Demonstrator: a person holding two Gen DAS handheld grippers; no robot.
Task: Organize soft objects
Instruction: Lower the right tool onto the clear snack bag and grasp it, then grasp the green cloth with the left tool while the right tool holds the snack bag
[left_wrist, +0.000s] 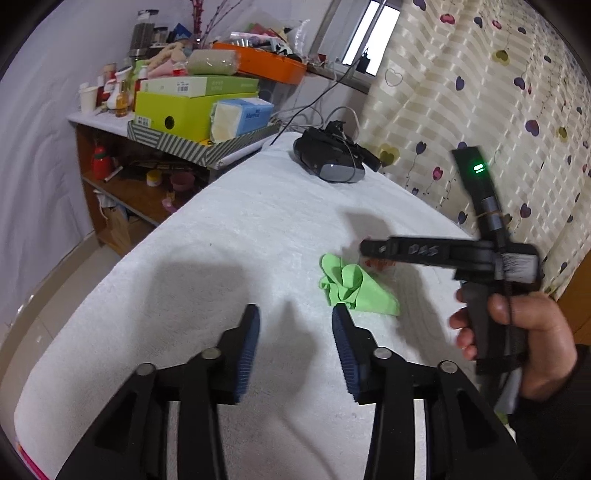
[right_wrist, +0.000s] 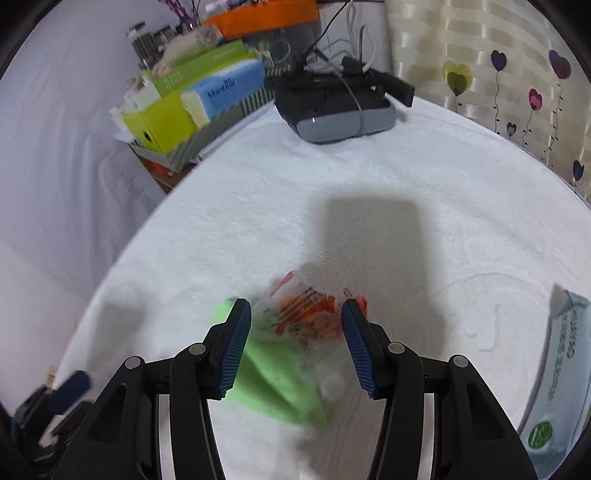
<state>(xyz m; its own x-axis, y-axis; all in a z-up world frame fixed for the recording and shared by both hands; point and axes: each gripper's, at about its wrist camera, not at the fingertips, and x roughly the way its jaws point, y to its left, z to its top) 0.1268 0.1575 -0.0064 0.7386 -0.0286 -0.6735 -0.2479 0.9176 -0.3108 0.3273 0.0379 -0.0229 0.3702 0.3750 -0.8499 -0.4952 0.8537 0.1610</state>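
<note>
In the left wrist view, the left gripper (left_wrist: 295, 314) was held spread and empty above the white towel (left_wrist: 221, 251); the green cloth (left_wrist: 351, 286) lay just right of it. "DAS" was read on the right gripper (left_wrist: 373, 248). In the right wrist view, its jaws were spread over the cloth (right_wrist: 273, 369) and an orange-printed wrapper (right_wrist: 310, 317); far left, a blue pack (right_wrist: 225, 92) was marked "Manttic", blurred.

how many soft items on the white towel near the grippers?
2. A green cloth lies crumpled on the white towel; an orange-printed clear packet sits against its far edge. More may be hidden under the cloth.
</note>
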